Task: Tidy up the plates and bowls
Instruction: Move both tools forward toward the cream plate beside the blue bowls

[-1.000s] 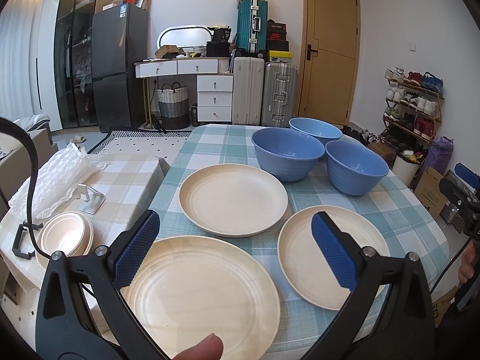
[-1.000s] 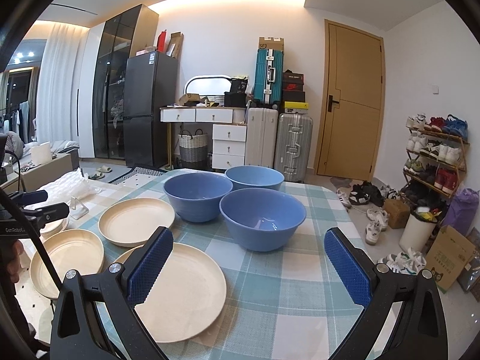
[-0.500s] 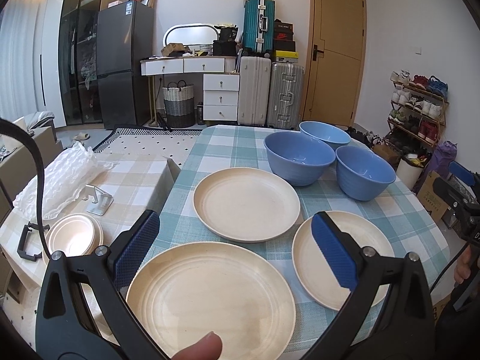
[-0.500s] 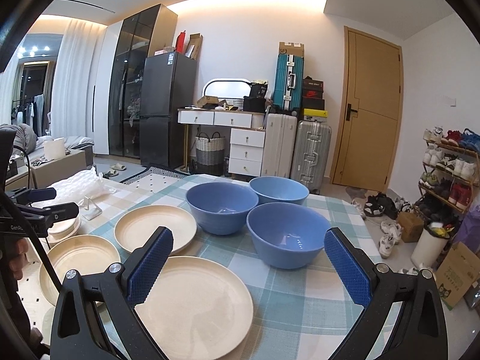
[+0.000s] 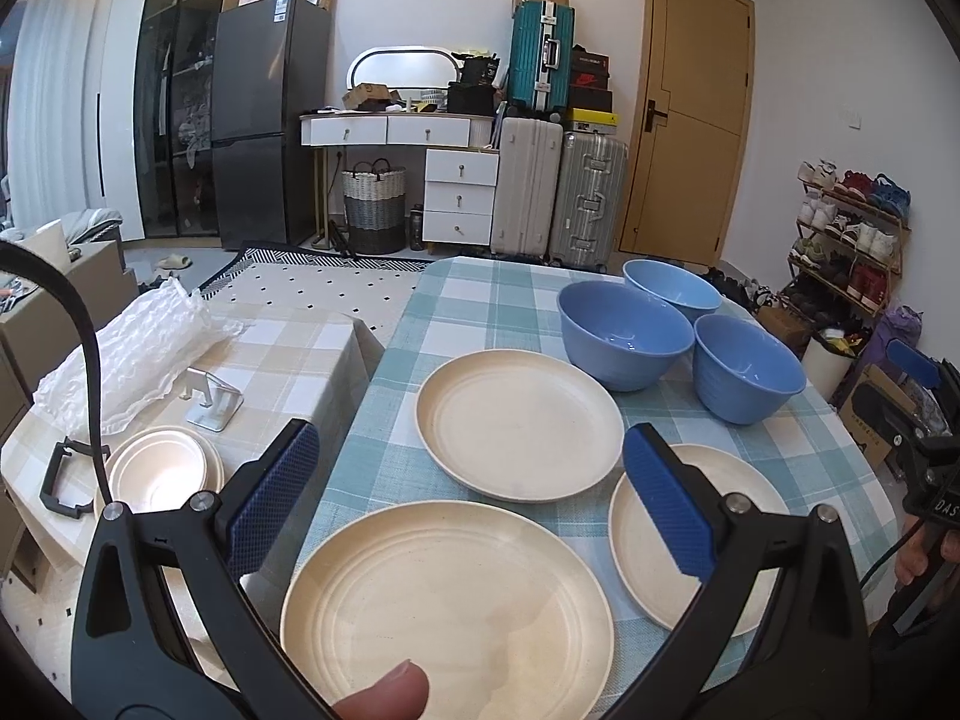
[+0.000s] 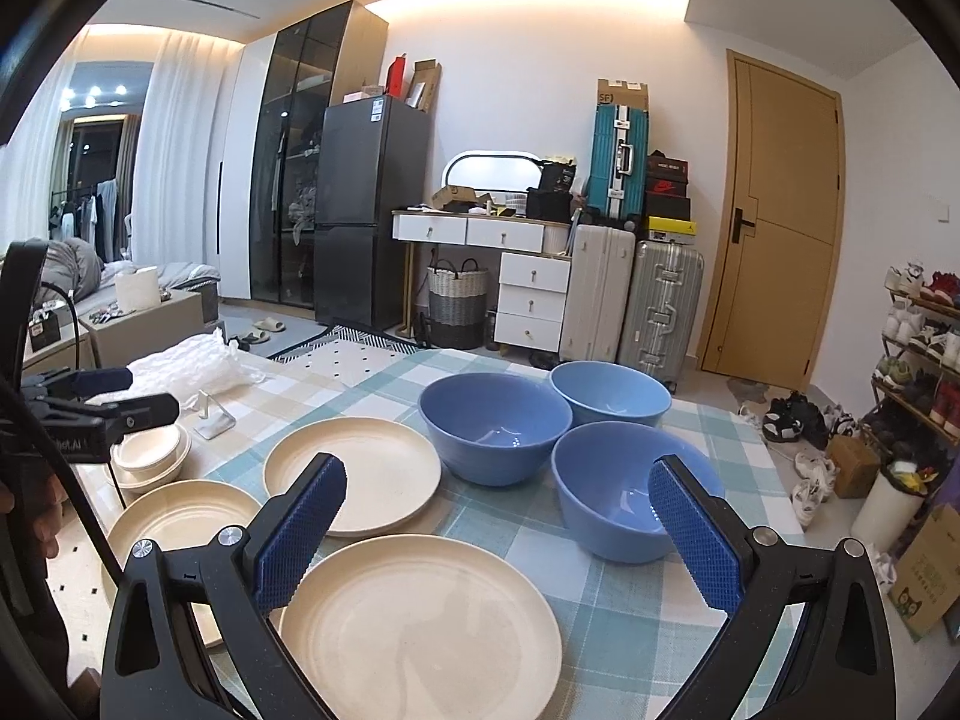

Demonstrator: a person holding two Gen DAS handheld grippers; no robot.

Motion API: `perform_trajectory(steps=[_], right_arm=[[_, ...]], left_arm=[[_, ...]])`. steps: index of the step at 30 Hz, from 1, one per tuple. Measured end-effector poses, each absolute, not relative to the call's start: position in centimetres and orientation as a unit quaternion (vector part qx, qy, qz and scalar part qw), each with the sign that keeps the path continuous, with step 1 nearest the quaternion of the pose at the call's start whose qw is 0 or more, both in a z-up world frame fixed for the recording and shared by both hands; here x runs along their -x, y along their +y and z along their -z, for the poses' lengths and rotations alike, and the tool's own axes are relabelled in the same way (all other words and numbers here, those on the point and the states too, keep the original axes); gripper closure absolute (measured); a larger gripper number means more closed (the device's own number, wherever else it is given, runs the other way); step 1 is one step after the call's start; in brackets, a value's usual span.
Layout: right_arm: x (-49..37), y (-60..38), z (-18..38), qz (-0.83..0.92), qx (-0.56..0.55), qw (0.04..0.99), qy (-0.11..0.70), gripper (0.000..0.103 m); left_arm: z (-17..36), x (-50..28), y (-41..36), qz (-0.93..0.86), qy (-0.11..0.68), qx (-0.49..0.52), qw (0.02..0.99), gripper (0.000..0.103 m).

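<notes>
On checked cloth (image 5: 480,324), round cream plates (image 5: 519,423)

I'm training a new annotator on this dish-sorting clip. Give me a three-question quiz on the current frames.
1. How many round cream plates lie on the teal checked tablecloth?
2. True or false: the three blue bowls are nested together.
3. The left gripper and right gripper are: A) both open, B) both shut, C) one holding a plate.

Key: 1. three; 2. false, they stand side by side; 3. A.
</notes>
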State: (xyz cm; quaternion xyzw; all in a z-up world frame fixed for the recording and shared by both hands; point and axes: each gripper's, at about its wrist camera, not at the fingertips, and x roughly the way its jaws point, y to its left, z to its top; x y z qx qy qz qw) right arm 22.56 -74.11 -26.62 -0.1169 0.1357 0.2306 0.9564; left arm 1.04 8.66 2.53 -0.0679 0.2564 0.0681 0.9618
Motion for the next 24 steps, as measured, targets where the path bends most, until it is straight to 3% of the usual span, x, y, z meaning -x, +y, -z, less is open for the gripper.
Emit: perform_trajectory(steps=[9, 24], right_arm=[[-23.1, -72.6, 26.8, -0.24, 0.137, 0.951, 0.137, 0.0], [-24.2, -71.1, 26.9, -0.255, 0.142, 0.946, 0.14, 0.0]], left_arm=[[-2.4, -1.4, 10.7, -0.067, 0.257, 0.11, 0.958, 0.003], [-2.1, -3.3, 11.2, -0.144, 0.26, 0.032, 0.954, 0.002]])
